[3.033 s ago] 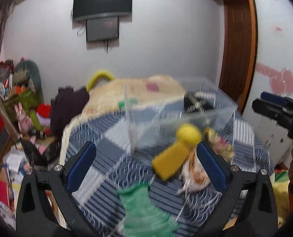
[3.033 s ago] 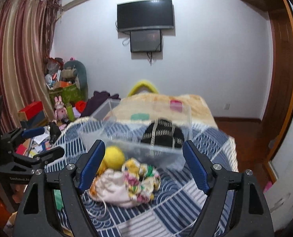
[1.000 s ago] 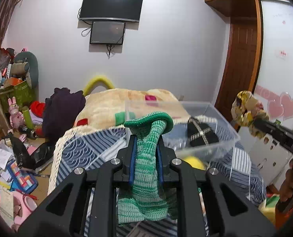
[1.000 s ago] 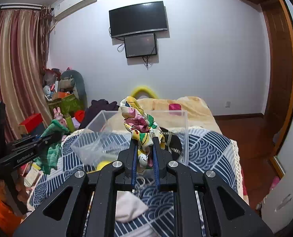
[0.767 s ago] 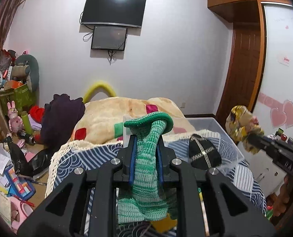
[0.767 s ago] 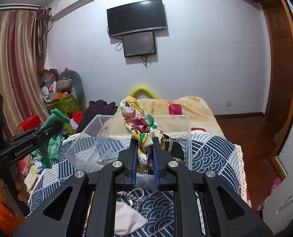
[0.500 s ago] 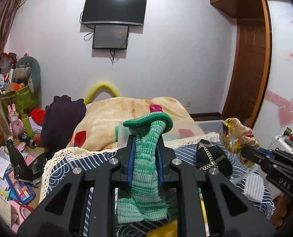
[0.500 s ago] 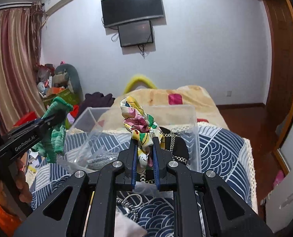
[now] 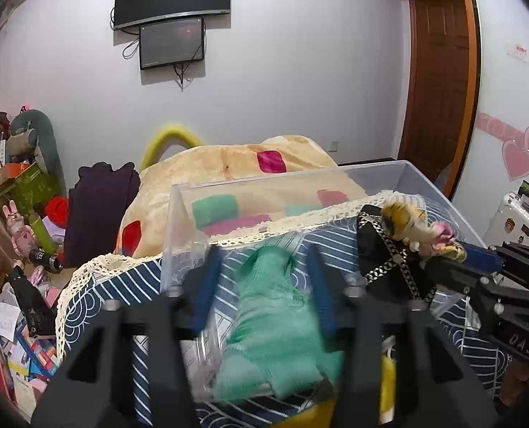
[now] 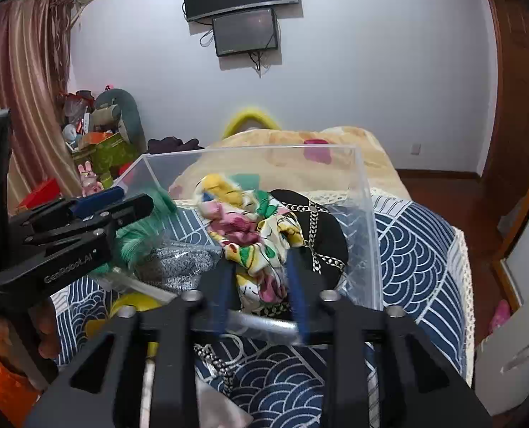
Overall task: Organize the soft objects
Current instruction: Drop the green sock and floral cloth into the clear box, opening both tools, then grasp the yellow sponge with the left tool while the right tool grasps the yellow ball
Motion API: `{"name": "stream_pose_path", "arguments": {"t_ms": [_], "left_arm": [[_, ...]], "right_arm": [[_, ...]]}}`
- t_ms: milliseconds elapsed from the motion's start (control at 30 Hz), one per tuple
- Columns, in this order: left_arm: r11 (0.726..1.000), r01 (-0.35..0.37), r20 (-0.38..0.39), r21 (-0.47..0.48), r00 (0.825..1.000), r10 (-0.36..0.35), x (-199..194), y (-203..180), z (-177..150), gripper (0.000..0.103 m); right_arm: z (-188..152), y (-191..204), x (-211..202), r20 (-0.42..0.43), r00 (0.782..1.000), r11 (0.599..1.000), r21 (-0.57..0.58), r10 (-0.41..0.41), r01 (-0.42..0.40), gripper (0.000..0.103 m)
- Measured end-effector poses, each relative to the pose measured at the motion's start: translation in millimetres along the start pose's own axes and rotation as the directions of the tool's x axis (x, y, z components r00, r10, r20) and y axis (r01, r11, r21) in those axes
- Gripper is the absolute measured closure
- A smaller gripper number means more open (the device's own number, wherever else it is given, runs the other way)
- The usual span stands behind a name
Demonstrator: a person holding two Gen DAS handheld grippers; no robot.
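Note:
A clear plastic bin (image 9: 250,187) (image 10: 366,214) stands on the bed. My left gripper (image 9: 264,278) is open over the bin's near left part, and the green knit piece (image 9: 275,324) (image 10: 139,232) drops loose between its jaws, blurred. My right gripper (image 10: 259,274) is open over the bin's right side, and the floral cloth (image 10: 250,235) (image 9: 421,228) lies loose between its jaws beside a black chain-trimmed item (image 10: 318,232) (image 9: 382,256). A grey fabric (image 10: 182,264) lies in the bin.
A blue patterned cover (image 10: 417,249) lies over the bed, with a beige blanket (image 9: 229,164) behind. A yellow object (image 10: 132,303) lies outside the bin's near wall. Clutter and toys (image 9: 18,192) fill the floor at left. A wooden door (image 9: 439,71) is at right.
Both grippers moved forward and down over the bin and opened. The green knit piece and the floral cloth have come free and drop into the bin.

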State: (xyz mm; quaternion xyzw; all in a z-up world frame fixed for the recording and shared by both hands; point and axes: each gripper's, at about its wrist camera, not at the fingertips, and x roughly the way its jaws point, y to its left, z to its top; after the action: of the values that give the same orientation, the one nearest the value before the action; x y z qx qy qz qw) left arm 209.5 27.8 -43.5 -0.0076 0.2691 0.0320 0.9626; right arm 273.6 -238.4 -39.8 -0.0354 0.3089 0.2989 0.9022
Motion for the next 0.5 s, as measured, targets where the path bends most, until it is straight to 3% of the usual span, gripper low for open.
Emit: {"name": "stream_pose_path", "arguments": {"t_ms": [67,200,267,333,500], "left_arm": [[1.0,-0.011,0.022,0.004,1.0,0.011,-8,-1,-1,0.036],[1.0,-0.002,0.04,0.016,0.999,0.002,-25,0,-2,0.026],[1.0,0.001,0.046,0.016,0.999,-0.002,-32,0,-4,0.017],[1.0,0.004,0.065,0.01,0.998,-0.004,-43,2,-8,0.005],[1.0,-0.015,0.068,-0.006,0.998,0.015,-60,5,-24,0.001]], "right_arm": [[-2,1,-5,0.01,1.0,1.0,-0.017,-0.003,0.003,0.051],[-4,-2,-16,0.029,1.0,1.0,-0.025,-0.006,0.007,0.043],[-5,-3,-21,0.025,1.0,1.0,-0.024,0.005,-0.004,0.029],[-6,-4,-28,0.038,0.999,1.0,-0.017,0.012,-0.011,0.026],[-8,1,-48,0.083,0.996,0.999,-0.031,0.016,-0.013,0.026]]}}
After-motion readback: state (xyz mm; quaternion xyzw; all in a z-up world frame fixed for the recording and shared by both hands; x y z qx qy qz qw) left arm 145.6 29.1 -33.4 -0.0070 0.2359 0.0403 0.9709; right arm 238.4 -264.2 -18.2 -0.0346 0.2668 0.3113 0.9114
